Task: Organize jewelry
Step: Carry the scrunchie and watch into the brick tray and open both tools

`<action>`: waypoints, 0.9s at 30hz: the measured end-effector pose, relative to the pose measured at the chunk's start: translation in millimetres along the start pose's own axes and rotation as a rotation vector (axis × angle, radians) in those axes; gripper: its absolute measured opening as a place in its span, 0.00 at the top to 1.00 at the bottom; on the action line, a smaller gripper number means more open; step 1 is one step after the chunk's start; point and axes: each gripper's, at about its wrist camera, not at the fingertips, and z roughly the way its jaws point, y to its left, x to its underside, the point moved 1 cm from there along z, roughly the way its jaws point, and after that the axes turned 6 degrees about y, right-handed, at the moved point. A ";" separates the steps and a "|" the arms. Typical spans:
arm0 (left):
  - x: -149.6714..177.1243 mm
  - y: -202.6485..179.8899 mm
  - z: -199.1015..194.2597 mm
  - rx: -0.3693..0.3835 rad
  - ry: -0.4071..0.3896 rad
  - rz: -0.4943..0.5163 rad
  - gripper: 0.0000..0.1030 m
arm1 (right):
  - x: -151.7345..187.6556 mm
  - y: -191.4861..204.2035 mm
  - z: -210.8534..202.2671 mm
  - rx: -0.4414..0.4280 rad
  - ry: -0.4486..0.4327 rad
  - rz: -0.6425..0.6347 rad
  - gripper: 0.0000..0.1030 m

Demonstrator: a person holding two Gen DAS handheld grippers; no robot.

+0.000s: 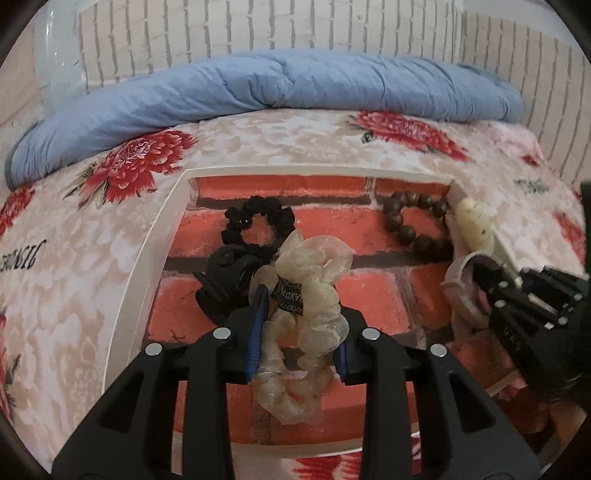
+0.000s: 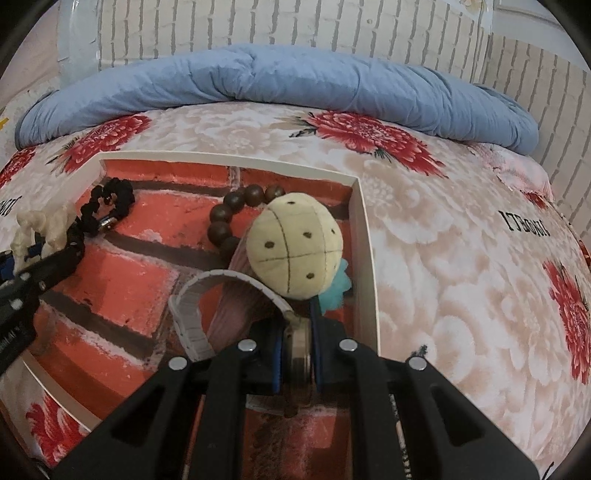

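A white-rimmed tray (image 1: 173, 206) with a red brick-pattern floor lies on the bed. My left gripper (image 1: 301, 328) is shut on a cream organza scrunchie (image 1: 314, 280) above the tray's front. A black scrunchie (image 1: 258, 221), a black hair claw (image 1: 225, 284) and a brown bead bracelet (image 1: 410, 221) lie in the tray. My right gripper (image 2: 297, 350) is shut on a wristwatch (image 2: 297, 343) with a white strap (image 2: 192, 317) by the tray's right wall (image 2: 365, 266). A cream plush ball (image 2: 295, 243) with a teal tuft rests in front of the right gripper's fingers.
The tray sits on a floral bedspread (image 1: 92, 236) with red flowers. A rolled blue quilt (image 1: 258, 85) lies along the back, against a white brick wall (image 1: 258, 26). In the right wrist view the left gripper (image 2: 33, 273) shows at the left edge.
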 end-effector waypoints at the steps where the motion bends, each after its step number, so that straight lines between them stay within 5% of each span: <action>1: 1.1 0.3 2.9 -0.001 0.008 0.001 0.71 | 0.4 -0.2 0.4 -0.003 0.001 0.002 0.88; 11: 3.6 17.1 24.3 -0.039 0.052 -0.029 0.67 | 0.6 -0.4 1.9 -0.019 -0.010 0.009 0.88; 23: 3.1 19.3 27.4 -0.049 0.059 -0.035 0.40 | -1.4 -1.4 7.8 -0.053 0.009 0.020 0.87; 25: 3.0 19.3 26.5 -0.047 0.068 -0.036 0.34 | -0.8 -3.2 5.4 -0.051 0.017 0.019 0.80; 27: 2.4 18.8 22.2 -0.041 0.065 -0.036 0.26 | -1.0 -5.1 -0.3 -0.028 0.016 0.014 0.61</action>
